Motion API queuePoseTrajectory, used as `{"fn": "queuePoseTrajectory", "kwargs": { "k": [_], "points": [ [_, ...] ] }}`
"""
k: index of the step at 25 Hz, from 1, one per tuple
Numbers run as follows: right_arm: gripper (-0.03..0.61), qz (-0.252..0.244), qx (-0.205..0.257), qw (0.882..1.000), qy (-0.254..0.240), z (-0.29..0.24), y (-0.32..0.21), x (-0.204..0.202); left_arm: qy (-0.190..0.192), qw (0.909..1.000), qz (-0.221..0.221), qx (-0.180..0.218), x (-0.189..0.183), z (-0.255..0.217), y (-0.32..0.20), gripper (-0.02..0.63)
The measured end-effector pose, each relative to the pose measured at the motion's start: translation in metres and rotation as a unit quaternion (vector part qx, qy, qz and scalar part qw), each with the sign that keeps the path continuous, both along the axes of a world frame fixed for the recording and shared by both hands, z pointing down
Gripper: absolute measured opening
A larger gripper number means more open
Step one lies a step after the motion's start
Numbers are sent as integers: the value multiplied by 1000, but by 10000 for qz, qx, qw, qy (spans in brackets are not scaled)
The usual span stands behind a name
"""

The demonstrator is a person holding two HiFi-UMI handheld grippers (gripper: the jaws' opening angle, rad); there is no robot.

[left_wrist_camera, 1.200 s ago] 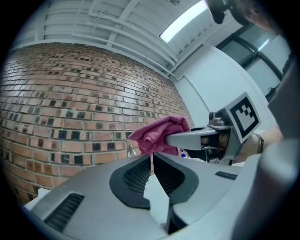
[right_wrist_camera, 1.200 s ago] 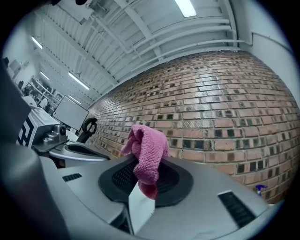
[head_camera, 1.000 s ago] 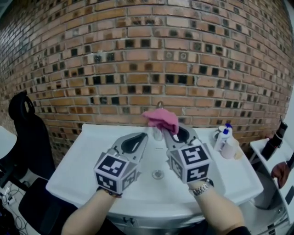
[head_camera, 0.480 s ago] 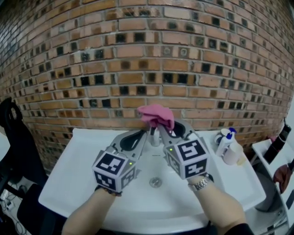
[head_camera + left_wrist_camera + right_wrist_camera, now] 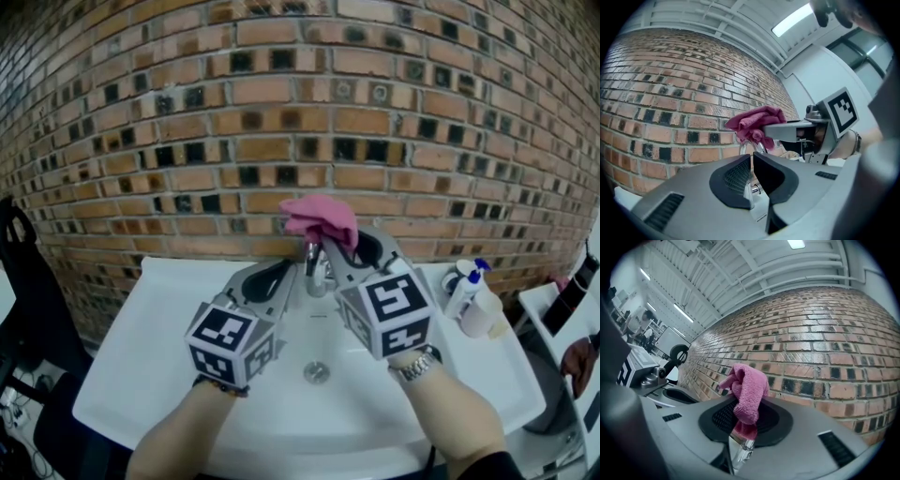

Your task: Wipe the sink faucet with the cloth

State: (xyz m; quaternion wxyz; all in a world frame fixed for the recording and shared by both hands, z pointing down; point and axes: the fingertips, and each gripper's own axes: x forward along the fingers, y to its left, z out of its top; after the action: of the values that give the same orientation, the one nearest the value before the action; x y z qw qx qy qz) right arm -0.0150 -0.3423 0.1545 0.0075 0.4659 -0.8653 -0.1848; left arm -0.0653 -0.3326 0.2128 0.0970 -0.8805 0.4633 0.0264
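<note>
**Pink cloth clamped above the tap**

Pink terry cloth [image 5: 747,387] is pinched between the closed jaws of the right gripper [image 5: 746,412], and its bunched upper part stands above the jaw tips. In the head view this cloth [image 5: 321,217] sits just over the top of the chrome sink faucet [image 5: 314,267]; whether they touch cannot be told. The left gripper [image 5: 751,157] has its jaws together on nothing and points at the faucet from just beside it. Both grippers hover over the white basin [image 5: 169,347] and its drain [image 5: 317,372]. A blue-capped bottle [image 5: 466,284] stands on the rim at the right, and a brick wall [image 5: 281,112] rises behind.
</note>
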Motion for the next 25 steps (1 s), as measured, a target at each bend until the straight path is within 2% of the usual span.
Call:
{"fn": "queuePoseTrajectory", "kwargs": {
  "k": [11, 20, 25],
  "points": [
    [77, 158, 43, 9999, -13, -9, -26, 7, 80, 9999, -39, -86, -5, 10, -13, 25],
    [75, 324, 49, 9995, -11, -8, -49, 14, -160, 9996, -79, -196, -5, 19, -25, 25],
    [74, 376, -10, 9993, -45, -4, -57, 17, -142, 9996, -144, -216, -6, 12, -34, 25]
  ]
}}
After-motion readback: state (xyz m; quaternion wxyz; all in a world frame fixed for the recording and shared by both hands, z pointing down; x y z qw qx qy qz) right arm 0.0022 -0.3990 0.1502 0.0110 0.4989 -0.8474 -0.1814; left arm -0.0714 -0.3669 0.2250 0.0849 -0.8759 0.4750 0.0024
